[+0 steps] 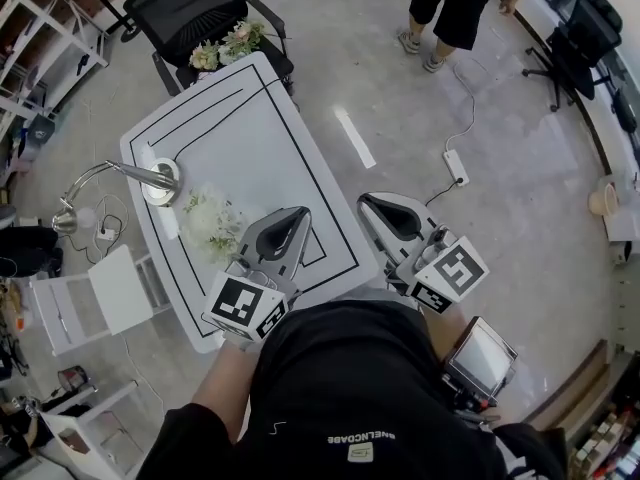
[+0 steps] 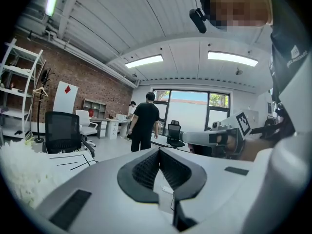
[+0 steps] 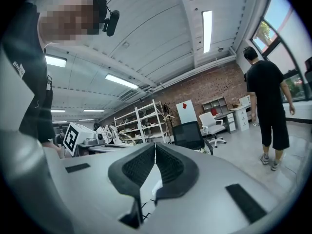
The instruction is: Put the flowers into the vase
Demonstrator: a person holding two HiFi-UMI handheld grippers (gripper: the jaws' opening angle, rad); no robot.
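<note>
A bunch of white flowers (image 1: 210,223) lies on the white table (image 1: 250,128) at its left edge, and shows as a white blur (image 2: 19,174) low at the left of the left gripper view. A second bunch, pink and white (image 1: 225,46), rests on the black office chair (image 1: 190,8) beyond the table's far end. I cannot make out a vase. My left gripper (image 1: 297,213) (image 2: 159,150) hovers over the table's near part, just right of the white flowers, shut and empty. My right gripper (image 1: 368,200) (image 3: 155,145) hangs off the table's near right corner, jaws together, holding nothing.
A metal desk lamp (image 1: 160,181) stands at the table's left edge beside the white flowers. A person in black (image 1: 455,8) (image 2: 145,121) (image 3: 267,106) stands on the floor beyond. A power strip (image 1: 457,166) lies on the floor to the right; a white chair (image 1: 100,298) stands left of the table.
</note>
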